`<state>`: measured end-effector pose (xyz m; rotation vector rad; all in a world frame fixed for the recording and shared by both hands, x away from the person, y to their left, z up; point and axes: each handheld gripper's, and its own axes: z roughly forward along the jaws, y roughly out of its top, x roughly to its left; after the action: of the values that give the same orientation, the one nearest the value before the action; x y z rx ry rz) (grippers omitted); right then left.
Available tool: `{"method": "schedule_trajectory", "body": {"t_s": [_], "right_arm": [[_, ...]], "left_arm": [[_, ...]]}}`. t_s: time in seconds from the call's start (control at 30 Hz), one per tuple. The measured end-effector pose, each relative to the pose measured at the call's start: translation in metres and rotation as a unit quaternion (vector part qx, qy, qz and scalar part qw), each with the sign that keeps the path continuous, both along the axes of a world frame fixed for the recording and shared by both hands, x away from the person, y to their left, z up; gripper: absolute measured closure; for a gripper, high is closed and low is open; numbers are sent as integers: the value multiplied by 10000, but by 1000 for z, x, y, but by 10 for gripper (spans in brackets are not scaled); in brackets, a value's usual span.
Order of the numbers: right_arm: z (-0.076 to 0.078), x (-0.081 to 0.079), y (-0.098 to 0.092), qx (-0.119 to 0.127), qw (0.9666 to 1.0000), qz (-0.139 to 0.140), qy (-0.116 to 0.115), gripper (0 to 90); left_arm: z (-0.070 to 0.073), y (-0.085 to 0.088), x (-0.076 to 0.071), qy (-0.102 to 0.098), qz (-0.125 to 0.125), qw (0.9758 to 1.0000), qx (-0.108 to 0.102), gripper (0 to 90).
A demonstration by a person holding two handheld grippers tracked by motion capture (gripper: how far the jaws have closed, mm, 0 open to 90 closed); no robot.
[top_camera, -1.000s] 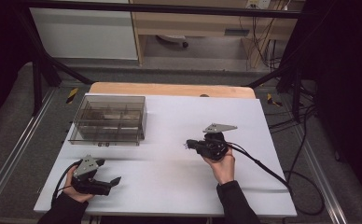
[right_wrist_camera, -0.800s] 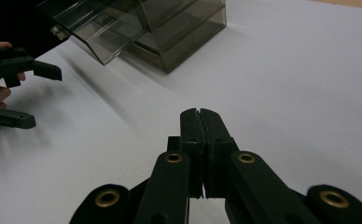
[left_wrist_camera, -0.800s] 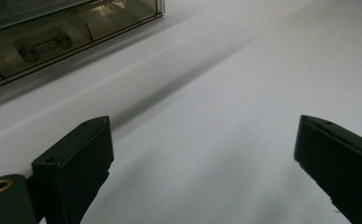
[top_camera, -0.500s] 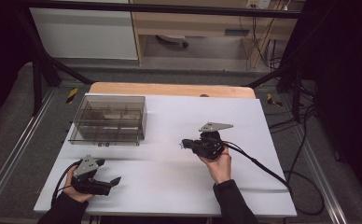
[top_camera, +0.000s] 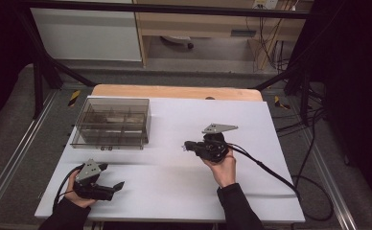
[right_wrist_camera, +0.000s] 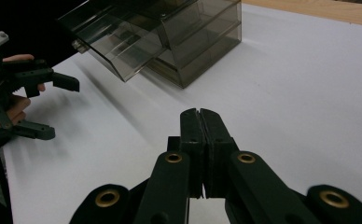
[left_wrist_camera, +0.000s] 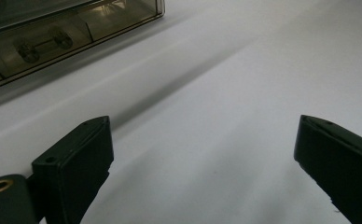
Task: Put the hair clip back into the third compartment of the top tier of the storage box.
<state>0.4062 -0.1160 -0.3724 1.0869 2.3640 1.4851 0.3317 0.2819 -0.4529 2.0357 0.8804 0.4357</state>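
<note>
A smoky transparent box with inner compartments stands on the white table at the back left. My left gripper lies low near the front left corner in a person's hand, its jaws spread wide. In the left gripper view the left gripper has only bare table between its jaws, and the box is at the upper left. My right gripper is held above the table's middle and points left, with its jaws pressed together. The right gripper holds nothing and faces the box.
A wooden strip runs along the table's far edge. A black cable trails from the right gripper across the table to the right edge. Metal frame bars and a floor with cables surround the table.
The right gripper has edged slightly left, toward the box. The left gripper has kept still, and both sets of jaws stand as before.
</note>
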Motion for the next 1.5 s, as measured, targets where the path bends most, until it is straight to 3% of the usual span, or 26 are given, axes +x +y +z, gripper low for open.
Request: {"method": "schedule_trajectory", "body": {"t_s": [0.8, 1.5], "right_arm": [[18, 4, 26, 74, 9997, 189, -157, 892], [21, 14, 46, 155, 9995, 233, -146, 893]], "left_arm": [[0, 0, 0, 2, -7, 10000, -6, 44], [0, 0, 0, 3, -11, 10000, -1, 44]]}}
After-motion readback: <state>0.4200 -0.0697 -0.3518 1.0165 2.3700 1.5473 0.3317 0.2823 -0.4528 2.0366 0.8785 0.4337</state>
